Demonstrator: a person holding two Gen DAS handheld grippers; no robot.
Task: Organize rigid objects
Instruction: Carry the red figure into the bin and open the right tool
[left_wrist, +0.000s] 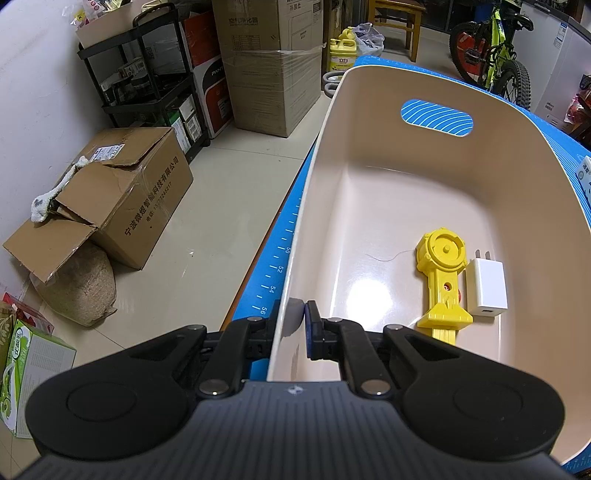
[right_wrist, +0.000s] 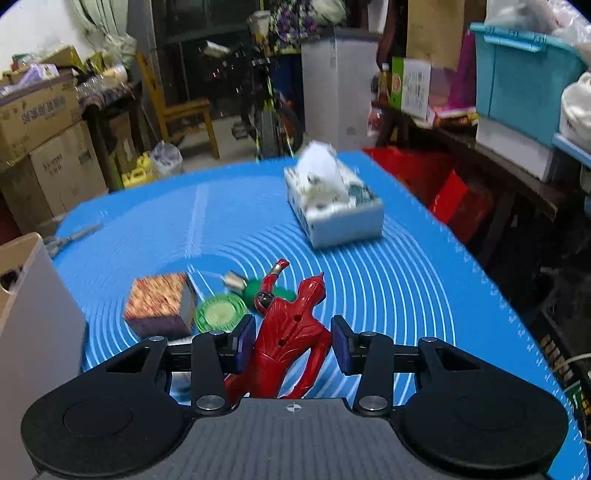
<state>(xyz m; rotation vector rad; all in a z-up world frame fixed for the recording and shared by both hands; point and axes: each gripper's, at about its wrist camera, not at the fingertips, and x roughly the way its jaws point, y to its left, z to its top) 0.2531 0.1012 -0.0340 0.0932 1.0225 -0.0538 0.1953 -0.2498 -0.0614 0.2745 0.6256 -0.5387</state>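
Left wrist view. Left claw (left_wrist: 297, 325) is clenched on the near-left wall of the beige bin (left_wrist: 369, 129): one pad outside, one pad inside, rim pinched between them. The bin sits on the blue mat (left_wrist: 275, 258) at the bench's left edge; the mat's ruler marks run just beside the bin wall, and past them at 9 o'clock the bench drops to the tiled floor (left_wrist: 207, 206). On the bin floor at 3 o'clock from the claw: a yellow toy (left_wrist: 443, 273) lying flat, round end toward 12 o'clock, and a white charger (left_wrist: 487, 290) just beside it on its right, apparently touching. The rest of the bin floor, toward 12 o'clock up to the handle slot (left_wrist: 437, 118), is bare. Cardboard boxes (left_wrist: 122, 206) stand on the floor, well apart from the bench.

Right wrist view (motion-blurred). Right claw (right_wrist: 293, 341) is spread wide, pads on either side of the red figure (right_wrist: 291, 332), which lies on the mat with its head toward 12 o'clock. Whether either pad touches it I cannot tell; the right side shows a gap. At 10 o'clock, close to the figure: a green disc (right_wrist: 219, 314), a green round object (right_wrist: 255, 290) behind it, and a patterned cube (right_wrist: 159, 304). A tissue box (right_wrist: 334, 205) sits at 1 o'clock, well apart, with open mat between. The bin's corner (right_wrist: 22, 266) shows at 9 o'clock.
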